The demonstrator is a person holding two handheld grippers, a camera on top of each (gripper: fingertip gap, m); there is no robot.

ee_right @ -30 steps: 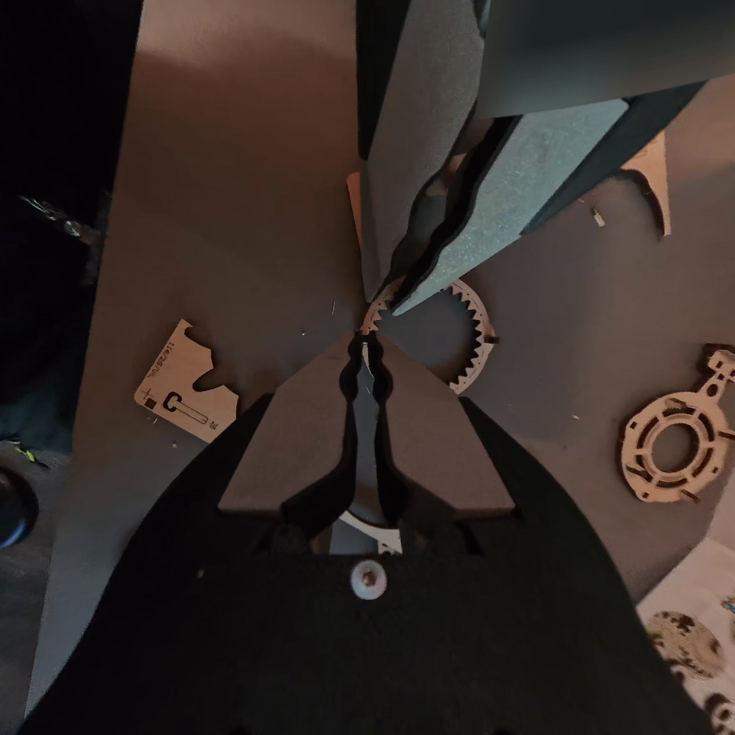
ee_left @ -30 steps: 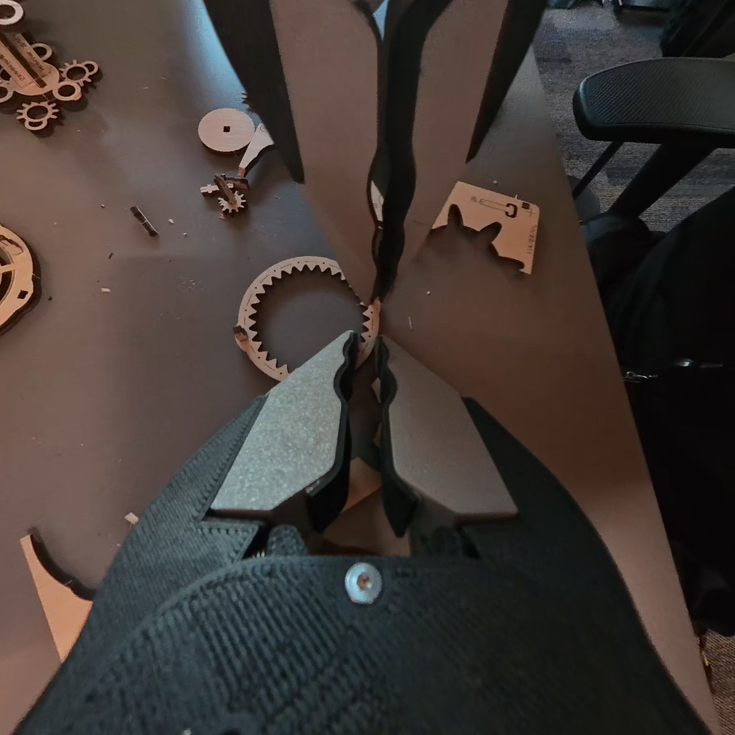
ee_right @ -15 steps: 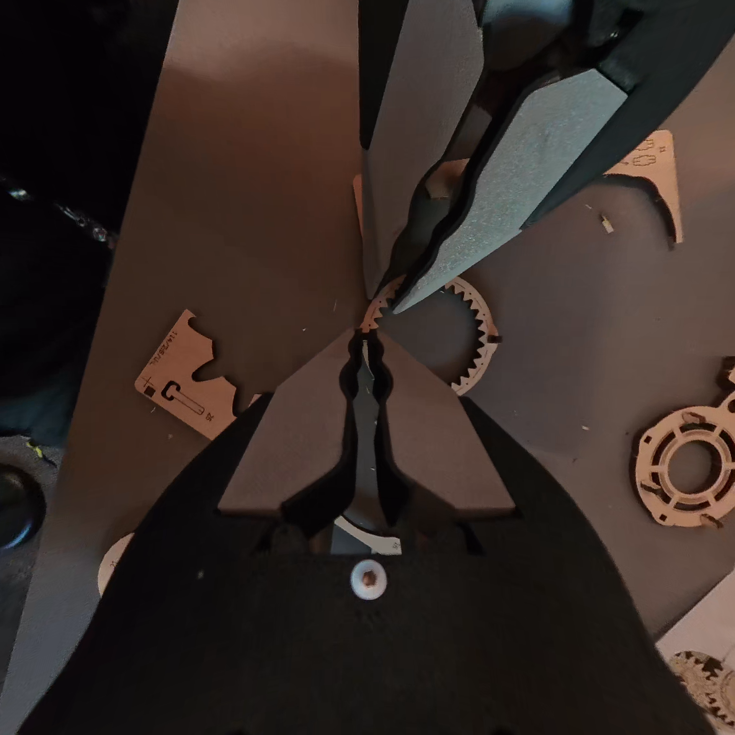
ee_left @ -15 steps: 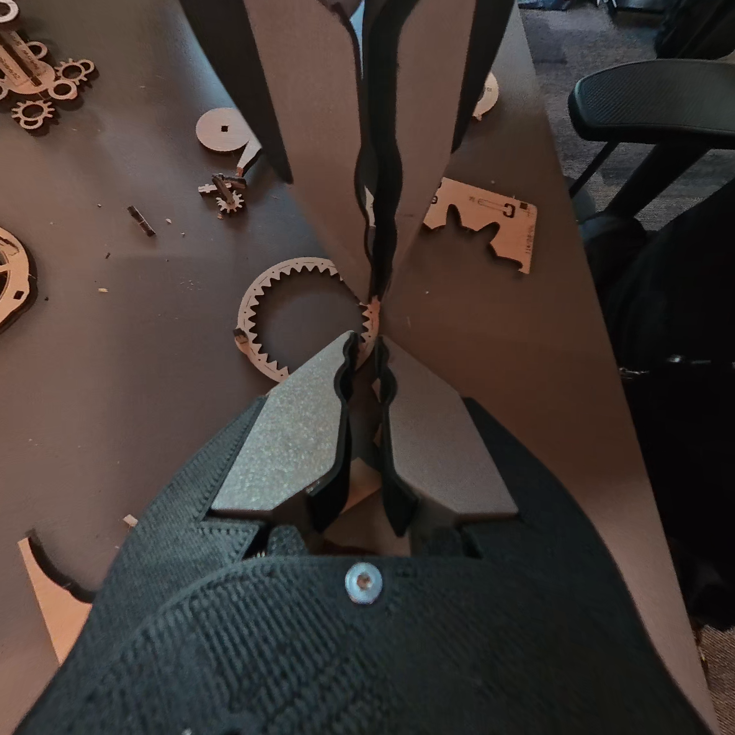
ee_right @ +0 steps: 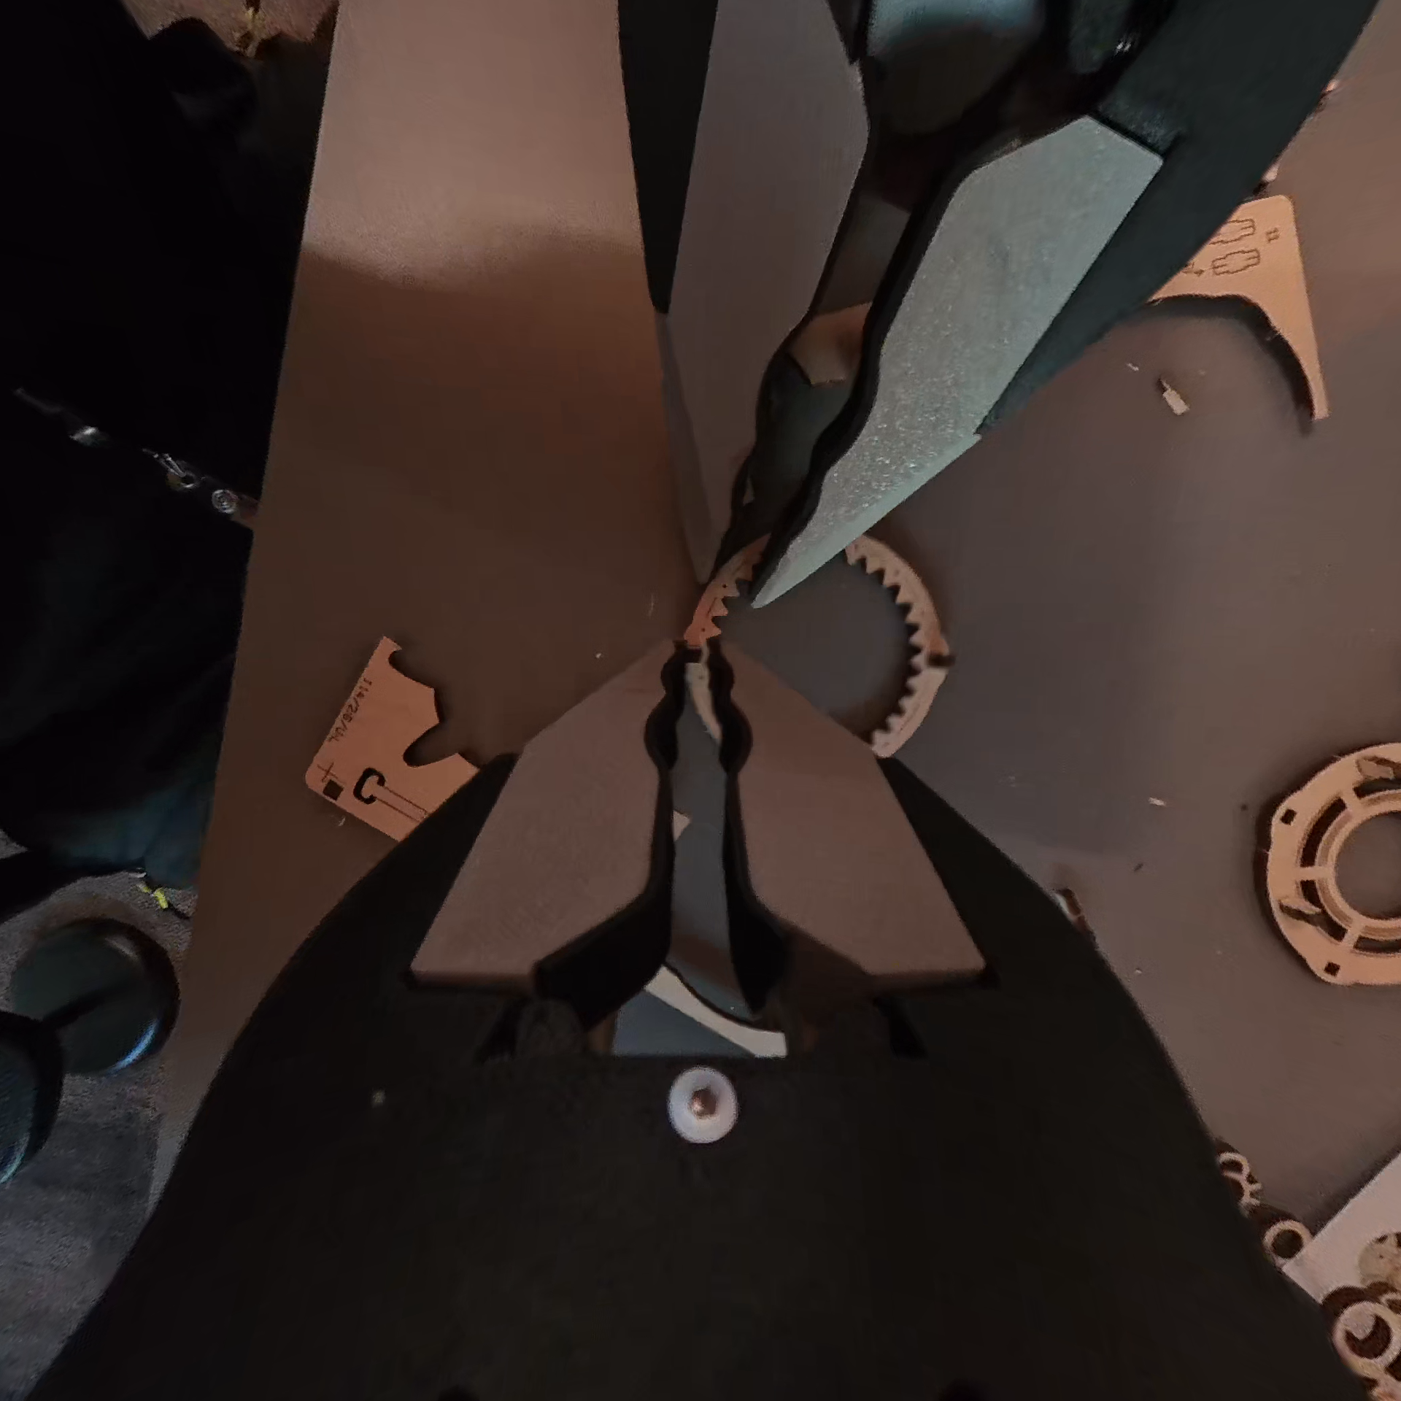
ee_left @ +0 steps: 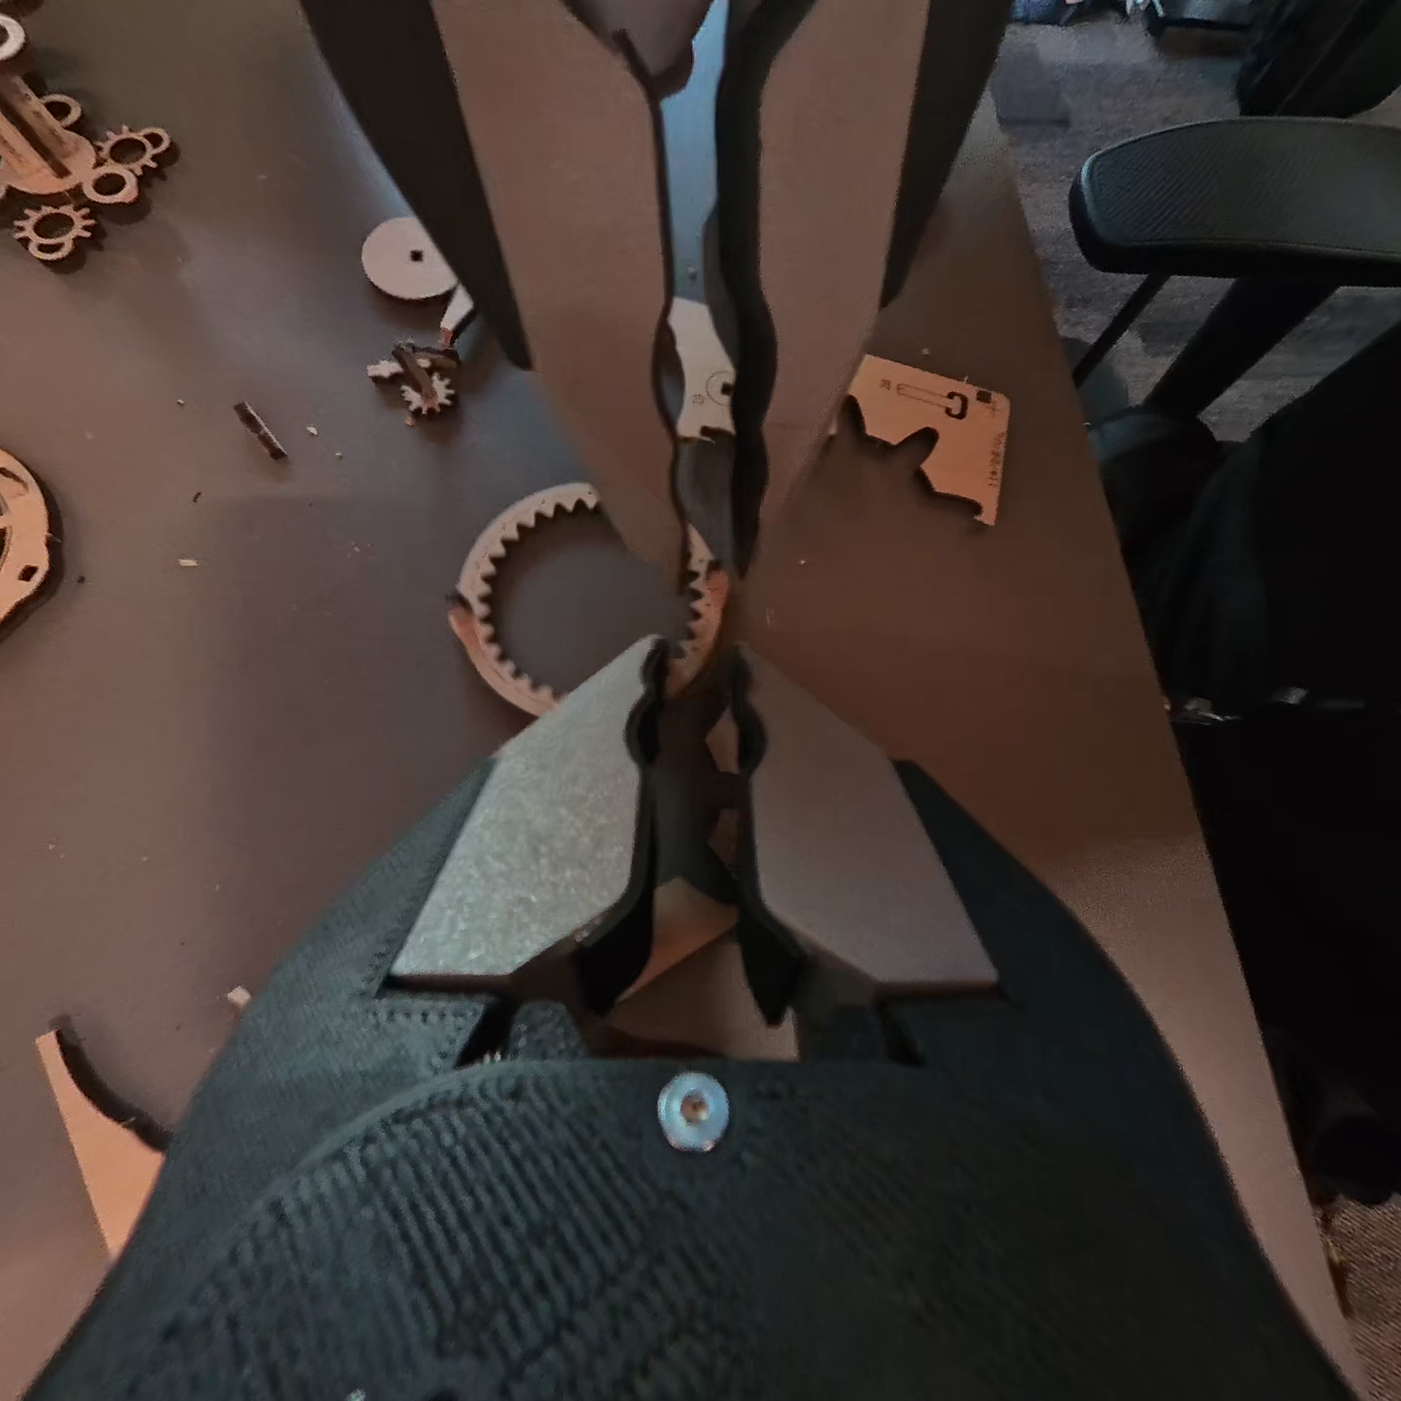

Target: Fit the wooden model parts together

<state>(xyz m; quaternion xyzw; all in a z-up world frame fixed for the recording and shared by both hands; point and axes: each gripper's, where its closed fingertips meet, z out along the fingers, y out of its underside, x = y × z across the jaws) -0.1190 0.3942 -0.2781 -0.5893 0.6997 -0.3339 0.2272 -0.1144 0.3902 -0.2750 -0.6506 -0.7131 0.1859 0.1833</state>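
Observation:
A wooden ring gear (ee_left: 485, 606) with inner teeth lies flat on the dark table (ee_left: 227, 758). It also shows in the right wrist view (ee_right: 921, 644). My left gripper (ee_left: 697, 656) comes from below and is closed on the ring's right rim, one finger inside the ring and one outside. My right gripper (ee_left: 713, 565) comes from above and pinches the same rim just beyond it. In the right wrist view my right gripper (ee_right: 697, 652) holds a pale piece of rim between its tips, and the left gripper (ee_right: 739, 587) meets it from above.
A notched wooden offcut (ee_left: 932, 447) lies behind the ring near the table's right edge, beside a black chair armrest (ee_left: 1243, 197). A disc (ee_left: 413, 261), a small gear (ee_left: 424, 387) and gear clusters (ee_left: 76, 167) lie at left. A round frame part (ee_right: 1349, 864) lies right of the ring. Both grippers' tips are close together, under 4 cm apart.
Both grippers stay on the ring's rim. The right gripper has shifted and tilted a little, and in the left wrist view the gap between its fingers looks wider than before.

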